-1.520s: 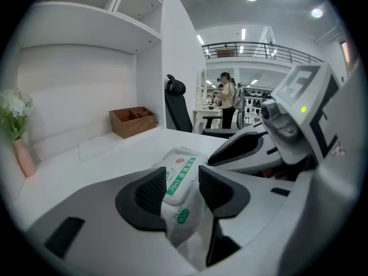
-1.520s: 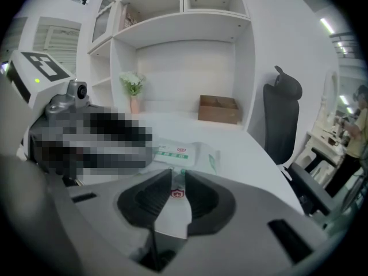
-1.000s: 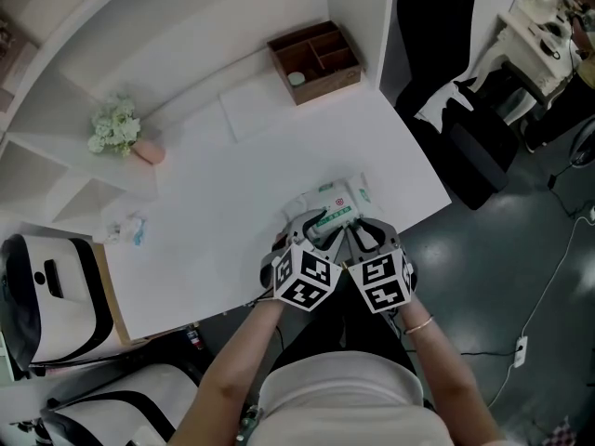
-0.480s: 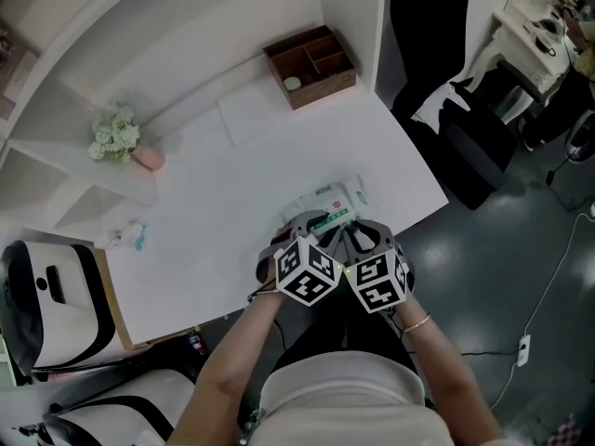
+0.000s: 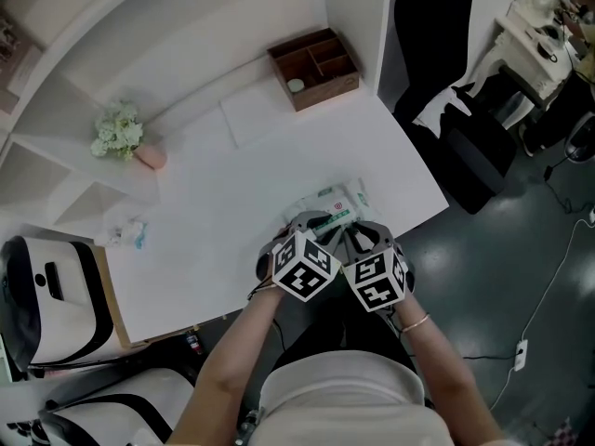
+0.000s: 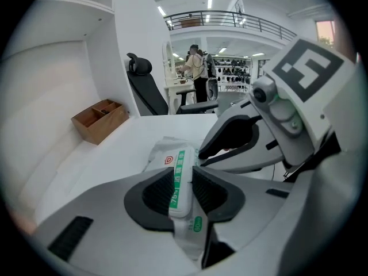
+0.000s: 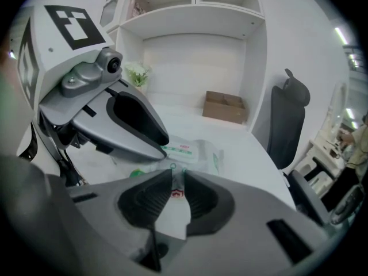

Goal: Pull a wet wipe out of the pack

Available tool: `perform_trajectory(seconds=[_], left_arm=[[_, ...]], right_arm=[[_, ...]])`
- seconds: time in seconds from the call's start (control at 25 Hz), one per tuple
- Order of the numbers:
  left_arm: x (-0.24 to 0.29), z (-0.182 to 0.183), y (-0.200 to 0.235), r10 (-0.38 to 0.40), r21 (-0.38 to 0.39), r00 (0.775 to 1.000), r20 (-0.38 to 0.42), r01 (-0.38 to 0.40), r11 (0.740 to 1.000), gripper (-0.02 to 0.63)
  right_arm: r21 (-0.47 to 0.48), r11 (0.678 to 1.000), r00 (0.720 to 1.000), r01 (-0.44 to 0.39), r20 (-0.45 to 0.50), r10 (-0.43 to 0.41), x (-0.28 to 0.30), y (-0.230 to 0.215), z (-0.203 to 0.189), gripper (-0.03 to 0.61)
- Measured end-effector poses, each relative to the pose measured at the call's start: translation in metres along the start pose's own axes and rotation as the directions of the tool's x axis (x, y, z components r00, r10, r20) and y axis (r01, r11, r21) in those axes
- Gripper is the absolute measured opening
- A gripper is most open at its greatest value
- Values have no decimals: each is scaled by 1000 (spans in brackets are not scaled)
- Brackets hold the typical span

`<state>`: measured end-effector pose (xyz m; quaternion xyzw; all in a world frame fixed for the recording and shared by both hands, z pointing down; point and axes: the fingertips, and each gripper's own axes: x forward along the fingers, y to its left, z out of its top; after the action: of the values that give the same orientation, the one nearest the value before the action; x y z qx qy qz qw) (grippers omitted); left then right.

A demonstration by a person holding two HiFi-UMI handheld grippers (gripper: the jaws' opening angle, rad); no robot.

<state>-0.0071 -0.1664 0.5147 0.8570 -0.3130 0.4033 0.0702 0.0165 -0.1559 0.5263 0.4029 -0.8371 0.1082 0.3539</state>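
Note:
The wet wipe pack [image 5: 331, 203], white with green print, lies near the table's front edge. Both grippers meet over its near end in the head view. In the left gripper view the pack's white lid with its green strip [image 6: 179, 183] stands between the jaws of my left gripper [image 6: 183, 168]. Those jaws are closing and the pads touch the lid's sides. My right gripper [image 7: 177, 177] is shut on a white flap of the pack's wrapper [image 7: 175, 207] with a red mark. The rest of the pack [image 7: 198, 150] lies beyond it.
A wooden compartment box [image 5: 314, 67] stands at the table's back right. A white sheet [image 5: 253, 110] lies left of it. A flower posy [image 5: 116, 130] stands on the left shelf. A black chair [image 5: 432, 26] is past the table's right edge, and bags [image 5: 46, 291] are at the left.
The left gripper's marker cube has tipped a little and sits closer to the right one. The pack and the right gripper have stayed where they were.

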Motion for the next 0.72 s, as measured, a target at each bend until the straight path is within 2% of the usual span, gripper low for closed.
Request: perform_trajectory(seconds=[0.28, 0.4, 0.56, 0.72], left_arm=[[-3, 3, 3, -28, -51, 1000, 7, 29, 998, 89], [-5, 5, 6, -34, -103, 999, 22, 36, 994, 92], [-13, 14, 20, -6, -166, 998, 69, 17, 986, 70], [-17, 21, 44, 65, -208, 993, 102, -43, 977, 48]], right_arm=[[-16, 1000, 1000, -2, -14, 2, 2, 0, 0, 67], [-19, 1000, 1000, -5, -19, 5, 3, 0, 0, 67], [-20, 1000, 1000, -5, -24, 5, 3, 0, 0, 67], [-17, 1000, 1000, -8, -26, 8, 3, 0, 0, 67]])
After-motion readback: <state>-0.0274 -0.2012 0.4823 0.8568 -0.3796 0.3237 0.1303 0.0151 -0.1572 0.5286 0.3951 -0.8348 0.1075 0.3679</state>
